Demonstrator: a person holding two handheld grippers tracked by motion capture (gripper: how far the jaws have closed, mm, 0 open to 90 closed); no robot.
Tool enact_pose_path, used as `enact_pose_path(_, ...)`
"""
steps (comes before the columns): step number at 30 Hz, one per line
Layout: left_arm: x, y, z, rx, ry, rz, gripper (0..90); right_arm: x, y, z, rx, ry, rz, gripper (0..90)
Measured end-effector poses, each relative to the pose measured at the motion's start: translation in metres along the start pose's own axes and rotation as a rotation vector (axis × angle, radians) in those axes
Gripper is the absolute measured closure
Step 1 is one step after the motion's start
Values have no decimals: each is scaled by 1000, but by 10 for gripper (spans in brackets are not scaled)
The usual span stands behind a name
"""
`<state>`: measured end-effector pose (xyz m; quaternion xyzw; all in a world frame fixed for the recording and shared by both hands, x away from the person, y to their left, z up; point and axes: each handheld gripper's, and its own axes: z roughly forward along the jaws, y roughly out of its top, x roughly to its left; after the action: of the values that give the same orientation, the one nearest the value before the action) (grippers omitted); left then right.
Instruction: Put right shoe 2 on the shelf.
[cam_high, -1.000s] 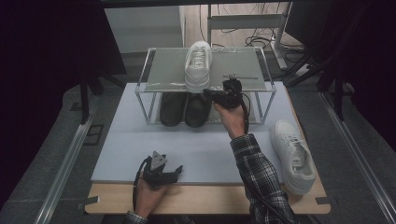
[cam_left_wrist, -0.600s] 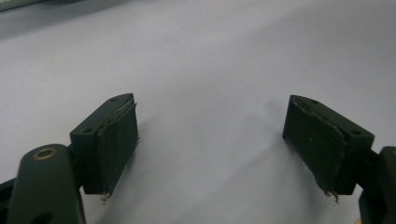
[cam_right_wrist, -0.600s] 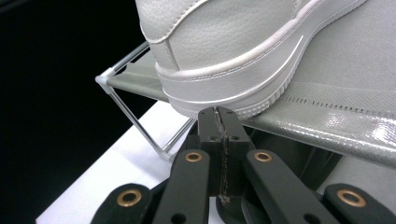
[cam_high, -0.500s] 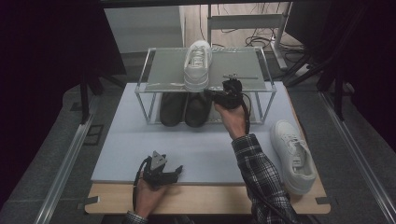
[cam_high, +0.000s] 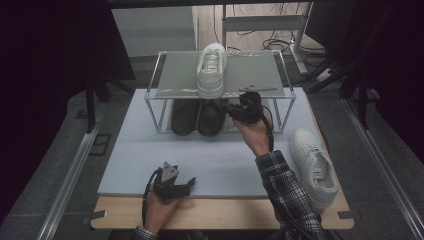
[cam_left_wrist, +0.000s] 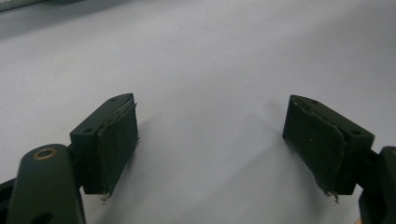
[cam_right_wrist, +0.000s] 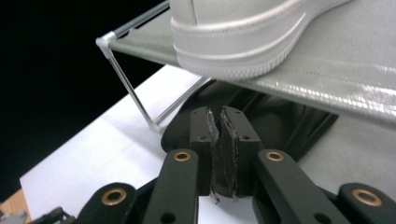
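My right gripper sits at the front edge of the shoe rack, level with its lower tier. Its pads stand nearly together with a thin slit between them, and nothing is clamped; the jaws have just been opening slightly. The pair of black shoes lies directly ahead of these fingertips, under the top shelf. One white sneaker stands on that shelf, above my fingertips. A second white sneaker lies on the table, well behind them.

My left gripper rests low over the white mat, pads wide apart, with only bare mat between them.
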<state>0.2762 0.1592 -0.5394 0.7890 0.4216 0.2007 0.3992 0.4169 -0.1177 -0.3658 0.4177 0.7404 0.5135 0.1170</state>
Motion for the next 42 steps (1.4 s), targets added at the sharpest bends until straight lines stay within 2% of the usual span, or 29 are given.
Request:
enact_pose_path(10,0,0,0,0,0,1,177,4,-14,-12,32,-14,-64,725)
enact_pose_path(16,0,0,0,3,1,3,177,7,-29,-18,76,-28,-112,645)
enact_pose_path(25,0,0,0,3,2,0,177,4,-46,-27,121,-45,-124,559)
enact_pose_path(32,0,0,0,1,1,0,177,4,-55,-33,142,-72,-151,527)
enact_pose_path(42,0,0,0,1,1,0,177,-4,-70,-51,174,-92,-155,504)
